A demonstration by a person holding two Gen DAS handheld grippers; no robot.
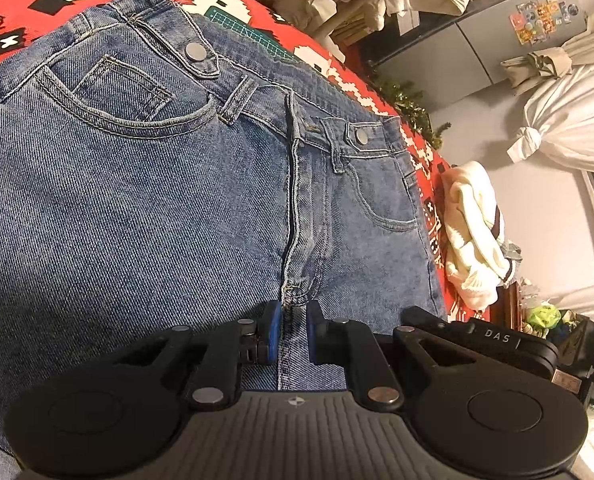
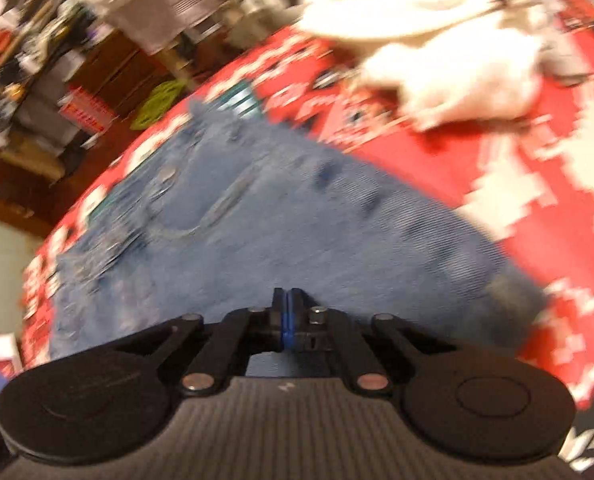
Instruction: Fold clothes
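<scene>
While flat: jeans (image 1: pixel 137 208) beneath tongs (image 1: pixel 291 334).

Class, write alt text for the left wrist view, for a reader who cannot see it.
Blue jeans lie front up on a red patterned cloth, waistband away from the camera. The left gripper hangs open over the fly seam. A cream garment lies at the cloth's right edge.

Blue jeans (image 1: pixel 137 200) flat, front up, waistband unbuttoned
</scene>
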